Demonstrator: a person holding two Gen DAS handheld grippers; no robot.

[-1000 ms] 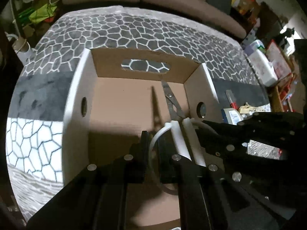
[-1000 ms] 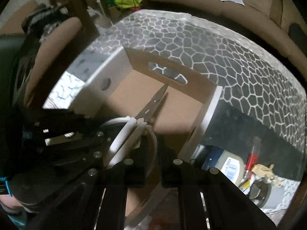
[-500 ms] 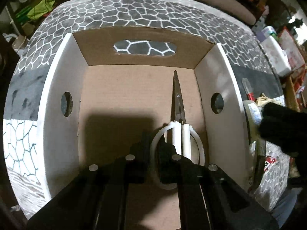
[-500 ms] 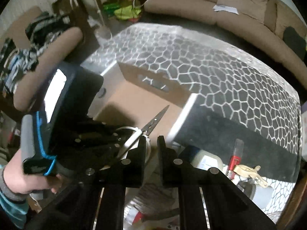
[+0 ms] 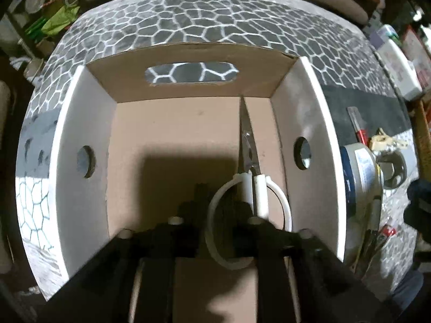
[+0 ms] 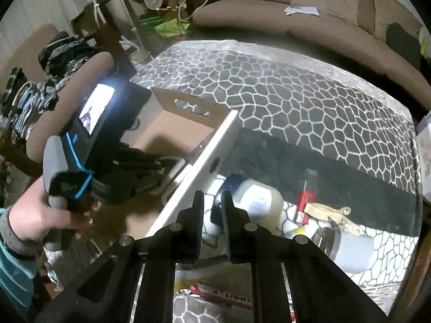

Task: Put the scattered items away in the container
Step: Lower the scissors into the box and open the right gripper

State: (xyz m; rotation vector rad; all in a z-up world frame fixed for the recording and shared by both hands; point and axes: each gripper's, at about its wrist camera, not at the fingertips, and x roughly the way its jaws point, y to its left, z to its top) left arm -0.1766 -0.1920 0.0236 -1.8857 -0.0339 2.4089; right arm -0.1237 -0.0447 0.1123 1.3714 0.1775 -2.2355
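White-handled scissors (image 5: 247, 145) lie on the floor of the cardboard box (image 5: 80, 140), blades pointing at the far wall. My left gripper (image 5: 219, 207) is down inside the box and its jaws are opening. One white handle loop passes between the fingers, and the pads no longer press it. In the right wrist view a hand (image 6: 35, 215) holds that left gripper (image 6: 140, 167) inside the box (image 6: 212, 145). My right gripper (image 6: 212, 207) hovers outside the box's right wall, jaws almost together with nothing between them.
Right of the box lie a white bottle with a dark cap (image 6: 253, 199), a red-handled tool (image 6: 304, 199), a wooden clothespin (image 6: 331, 212) and a metal-rimmed jar (image 6: 350, 247). A red packet (image 6: 215, 293) lies near me. A brown sofa (image 6: 269, 18) runs behind the patterned table.
My left gripper sank into the box with the scissors, then spread its jaws off the handle loop. My right gripper drew back out of the box, up and to the right.
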